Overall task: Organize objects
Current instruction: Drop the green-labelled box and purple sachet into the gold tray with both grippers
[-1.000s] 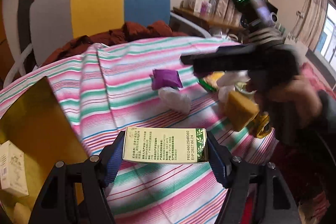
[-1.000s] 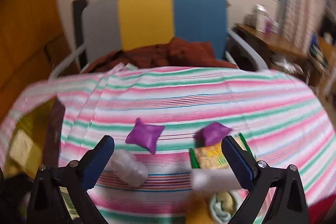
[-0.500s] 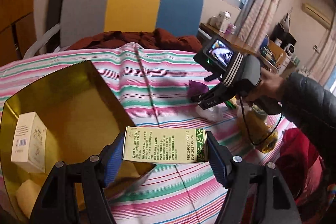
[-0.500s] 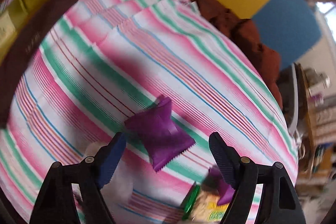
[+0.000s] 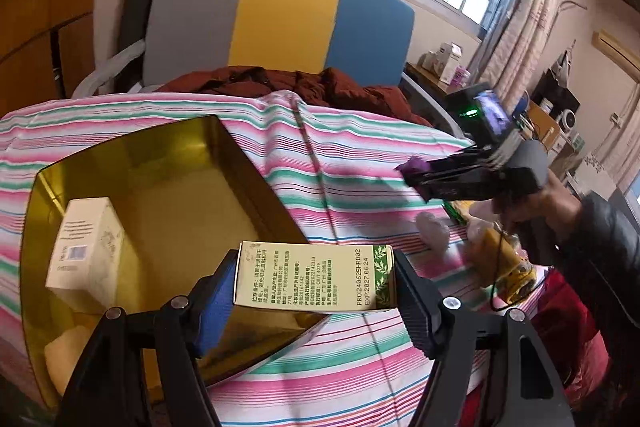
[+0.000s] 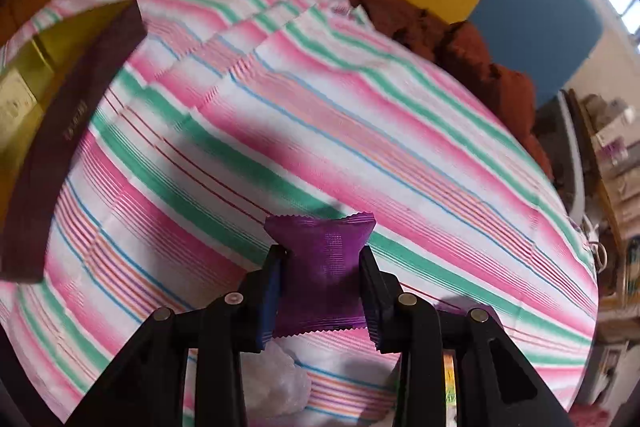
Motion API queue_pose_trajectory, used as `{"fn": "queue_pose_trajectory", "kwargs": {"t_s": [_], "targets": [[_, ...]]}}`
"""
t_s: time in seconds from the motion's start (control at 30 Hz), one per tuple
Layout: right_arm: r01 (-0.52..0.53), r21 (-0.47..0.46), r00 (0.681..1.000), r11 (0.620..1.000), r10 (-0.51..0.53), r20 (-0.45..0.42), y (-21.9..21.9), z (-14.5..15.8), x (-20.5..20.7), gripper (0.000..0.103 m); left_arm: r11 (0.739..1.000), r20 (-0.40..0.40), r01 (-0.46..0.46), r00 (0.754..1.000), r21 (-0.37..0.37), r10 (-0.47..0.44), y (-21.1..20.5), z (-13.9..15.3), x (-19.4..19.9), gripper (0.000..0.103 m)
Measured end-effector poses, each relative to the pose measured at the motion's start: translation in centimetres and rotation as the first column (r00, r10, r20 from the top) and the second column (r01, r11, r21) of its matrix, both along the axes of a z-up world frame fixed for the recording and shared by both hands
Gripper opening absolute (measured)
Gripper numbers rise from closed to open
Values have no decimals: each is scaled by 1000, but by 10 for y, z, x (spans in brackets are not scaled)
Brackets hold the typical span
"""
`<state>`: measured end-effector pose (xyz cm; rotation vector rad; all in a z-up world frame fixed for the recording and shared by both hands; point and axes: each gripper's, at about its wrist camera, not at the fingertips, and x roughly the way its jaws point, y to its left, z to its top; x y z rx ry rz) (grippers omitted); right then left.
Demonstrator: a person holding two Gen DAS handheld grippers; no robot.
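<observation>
Two grips made, one gold box to the left of both.

In the left wrist view the left gripper (image 5: 314, 291) pinches a cream and green printed cardboard carton (image 5: 314, 277) by its two short ends, long axis running across the frame between the pads, poised over the lower right corner of the open gold-lined rectangular box (image 5: 240, 167) (a white carton (image 5: 86, 255) already stands inside, at left). In the right wrist view the right gripper (image 6: 320, 287), whose jaws have just been closing, is pressed onto a purple crinkle-edged sachet (image 6: 320, 255) above the pink and green striped tablecloth (image 6: 360, 131); the box lies at that frame's upper left. The left hand looks nearer.
</observation>
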<state>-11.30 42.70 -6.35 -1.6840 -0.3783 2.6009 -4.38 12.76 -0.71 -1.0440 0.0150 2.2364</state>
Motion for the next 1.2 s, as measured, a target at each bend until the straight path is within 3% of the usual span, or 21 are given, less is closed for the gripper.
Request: {"fn": "queue_pose_trajectory", "kwargs": {"t_s": [0.17,0.37,0.63,0.7,0.8,1.03,1.2], "targets": [[21,-58,992,998,-27,-122,-25,37,10,36,996,-29,-87,996,13,87,-33,9,-10,74],[-94,-160,976,983,60,-207,-90,71,17,36,974,-85,-227,970,8,227,-86,24,-44,74],[-202,-256,969,945,154,-194,-185,66,2,36,943,-132,-328,939,-49,319,-124,25,-109,74],[-213,-273,969,938,166,-185,-206,60,-7,36,935,-115,-341,937,-95,330,-125,18,-128,75],[-204,-306,972,930,155,-177,-229,54,-18,40,927,-95,-366,929,-84,358,-130,12,-142,85],[-209,-358,973,910,156,-169,-250,48,-16,65,918,-109,-388,919,-79,379,-138,13,-129,85],[-207,-329,971,921,153,-182,-248,50,5,65,917,-108,-396,915,-50,389,-138,17,-96,85]]}}
